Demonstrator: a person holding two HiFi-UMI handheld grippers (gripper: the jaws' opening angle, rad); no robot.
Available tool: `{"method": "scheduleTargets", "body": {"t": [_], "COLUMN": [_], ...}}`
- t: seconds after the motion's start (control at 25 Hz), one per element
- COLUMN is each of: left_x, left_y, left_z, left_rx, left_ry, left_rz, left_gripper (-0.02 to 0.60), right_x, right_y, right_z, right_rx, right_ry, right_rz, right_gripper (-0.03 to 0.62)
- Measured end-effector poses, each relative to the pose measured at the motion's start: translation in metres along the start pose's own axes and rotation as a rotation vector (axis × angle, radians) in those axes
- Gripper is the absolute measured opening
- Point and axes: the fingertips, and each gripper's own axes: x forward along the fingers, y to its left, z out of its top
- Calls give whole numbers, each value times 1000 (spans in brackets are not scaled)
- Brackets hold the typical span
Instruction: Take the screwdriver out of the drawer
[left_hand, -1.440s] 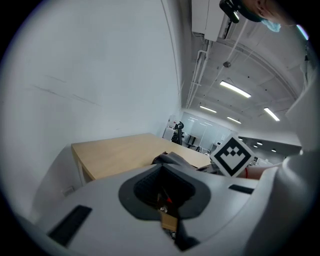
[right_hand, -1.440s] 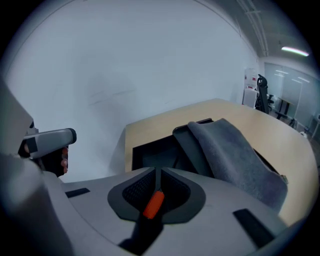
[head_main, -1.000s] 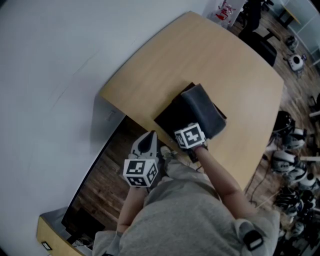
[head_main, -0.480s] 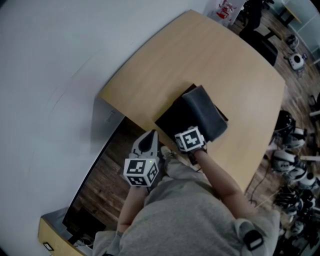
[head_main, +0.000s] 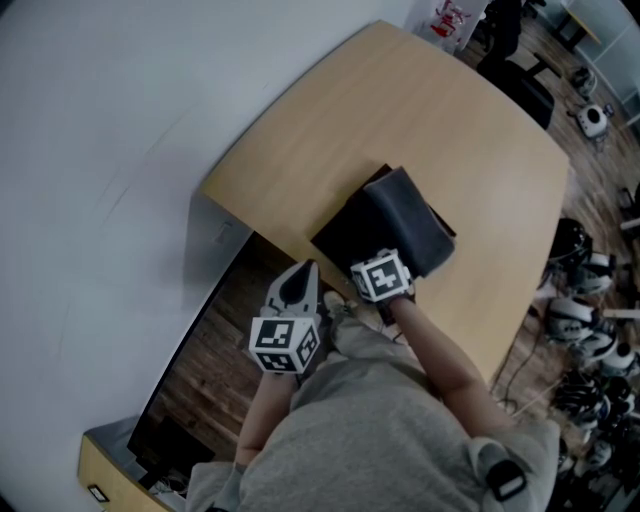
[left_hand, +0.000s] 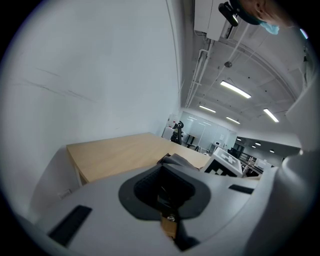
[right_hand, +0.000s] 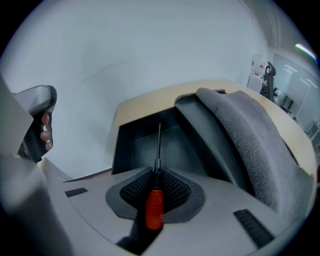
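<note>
A screwdriver (right_hand: 154, 202) with a red handle and a thin dark shaft lies between the jaws of my right gripper (right_hand: 155, 182). The jaws are closing and the pads press on the handle. Its shaft points into the open black drawer (right_hand: 140, 145). In the head view the right gripper (head_main: 381, 277) hangs over the drawer's (head_main: 345, 235) near end and its marker cube hides the tips. My left gripper (head_main: 297, 285) stays off the desk's edge to the left of the drawer. Its jaws look shut with nothing in them (left_hand: 164, 192).
A grey felt cover (right_hand: 250, 145) arches over the drawer's right side. The drawer unit stands on a light wooden desk (head_main: 420, 130) against a white wall. Chairs, cables and gear crowd the wooden floor at the right (head_main: 585, 330).
</note>
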Motion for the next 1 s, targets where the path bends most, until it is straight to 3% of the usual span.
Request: {"method": "scheduleTargets", "body": {"t": [0.2, 0.6, 1.0], "left_x": [-12, -33, -62], "left_y": [-2, -18, -41], "left_z": [-1, -2, -8], "left_rx": [2, 15, 31], "left_ry": [-10, -35, -67], "left_rz": [7, 10, 7], "left_gripper": [0, 0, 0], "right_x": [-16, -69, -134], "right_y": [-17, 4, 23], "right_z": [13, 35, 26], "right_rx": [-67, -90, -135], "right_ry": [-93, -263, -460], "right_rz": [-97, -97, -138], "right_gripper": [57, 57, 57]}}
